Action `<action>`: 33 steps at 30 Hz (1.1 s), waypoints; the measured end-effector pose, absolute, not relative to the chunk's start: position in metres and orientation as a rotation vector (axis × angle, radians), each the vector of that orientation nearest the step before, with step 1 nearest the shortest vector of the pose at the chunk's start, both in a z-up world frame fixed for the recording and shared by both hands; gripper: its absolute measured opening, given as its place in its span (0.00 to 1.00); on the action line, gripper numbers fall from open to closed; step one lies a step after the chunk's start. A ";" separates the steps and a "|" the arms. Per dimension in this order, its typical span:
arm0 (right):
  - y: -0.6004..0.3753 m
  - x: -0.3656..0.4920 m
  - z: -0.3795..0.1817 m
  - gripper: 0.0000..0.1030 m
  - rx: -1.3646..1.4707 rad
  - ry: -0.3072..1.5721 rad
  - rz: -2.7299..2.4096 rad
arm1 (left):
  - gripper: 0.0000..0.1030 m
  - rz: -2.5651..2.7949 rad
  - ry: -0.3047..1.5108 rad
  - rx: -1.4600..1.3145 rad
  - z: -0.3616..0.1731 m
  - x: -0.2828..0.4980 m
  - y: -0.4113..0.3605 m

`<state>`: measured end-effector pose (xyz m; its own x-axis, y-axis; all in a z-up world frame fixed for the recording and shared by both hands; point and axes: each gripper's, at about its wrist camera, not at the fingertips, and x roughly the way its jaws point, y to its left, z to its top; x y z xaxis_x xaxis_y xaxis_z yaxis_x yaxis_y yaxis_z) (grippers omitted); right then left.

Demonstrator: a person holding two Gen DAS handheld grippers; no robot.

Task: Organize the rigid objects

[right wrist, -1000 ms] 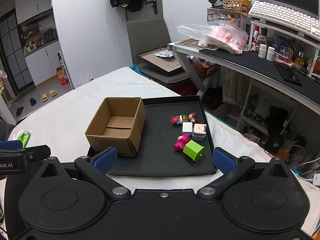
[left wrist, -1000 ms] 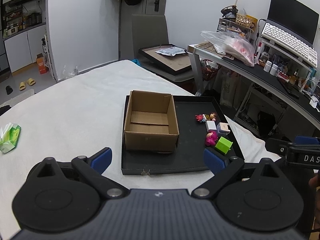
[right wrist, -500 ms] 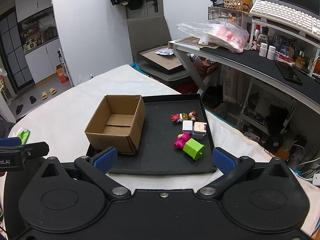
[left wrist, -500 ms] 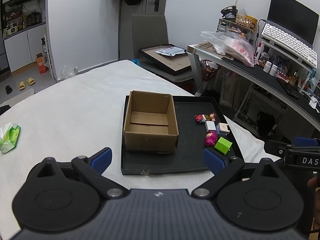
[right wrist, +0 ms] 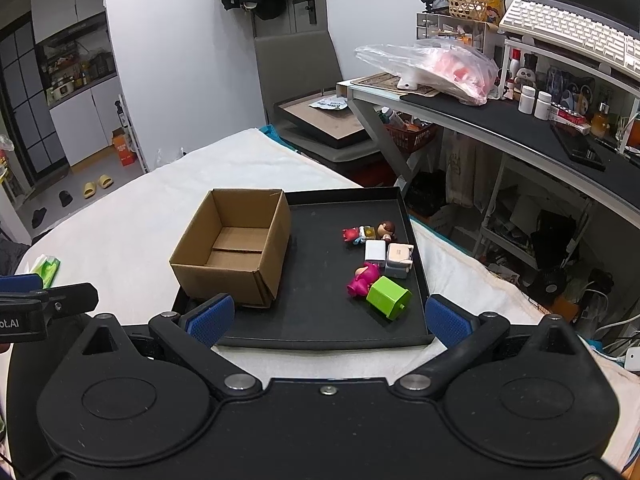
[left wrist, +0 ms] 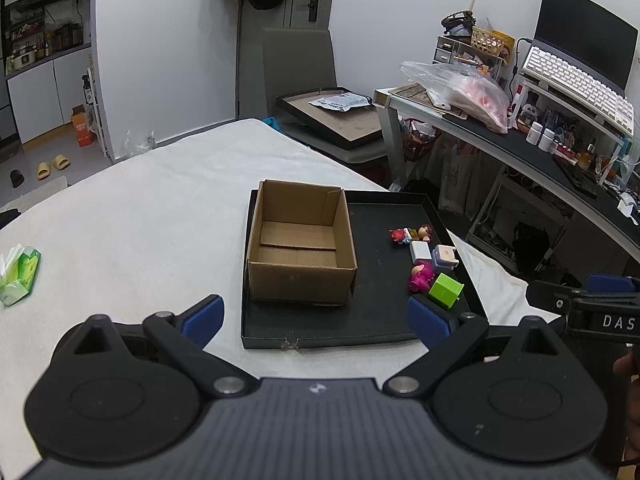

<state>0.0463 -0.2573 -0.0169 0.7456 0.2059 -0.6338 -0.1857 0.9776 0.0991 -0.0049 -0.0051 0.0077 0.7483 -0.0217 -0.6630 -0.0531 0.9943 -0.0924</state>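
An empty cardboard box point(left wrist: 301, 248) point(right wrist: 236, 252) stands on the left of a black tray point(left wrist: 372, 320) point(right wrist: 320, 320). On the tray's right lie a green block point(left wrist: 446, 290) point(right wrist: 389, 297), a pink toy figure point(left wrist: 420, 277) point(right wrist: 363, 280), a white block point(right wrist: 375, 252), a grey-white block point(right wrist: 399, 260) and several small figures point(right wrist: 368, 233). My left gripper point(left wrist: 316, 318) is open and empty, short of the tray's near edge. My right gripper point(right wrist: 326, 320) is open and empty, over the tray's near edge.
The tray rests on a white cloth-covered table point(left wrist: 140, 220). A green tissue pack point(left wrist: 18, 276) lies at the far left. A cluttered desk point(right wrist: 500, 112) and a chair holding a framed board point(right wrist: 320, 116) stand beyond the table's right and far edges.
Both views have edged slightly closer to the tray. Nothing on the tray has moved and both grippers stay open.
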 end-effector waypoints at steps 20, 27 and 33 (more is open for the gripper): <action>-0.257 0.051 -0.022 1.00 0.037 0.715 0.214 | 0.95 0.035 0.743 -0.109 -0.003 0.005 -0.003; -0.256 0.070 -0.041 1.00 0.036 0.754 0.189 | 0.94 0.060 0.774 -0.132 -0.019 0.028 0.009; -0.254 0.091 -0.060 1.00 0.037 0.802 0.169 | 0.94 0.073 0.792 -0.136 -0.030 0.049 0.015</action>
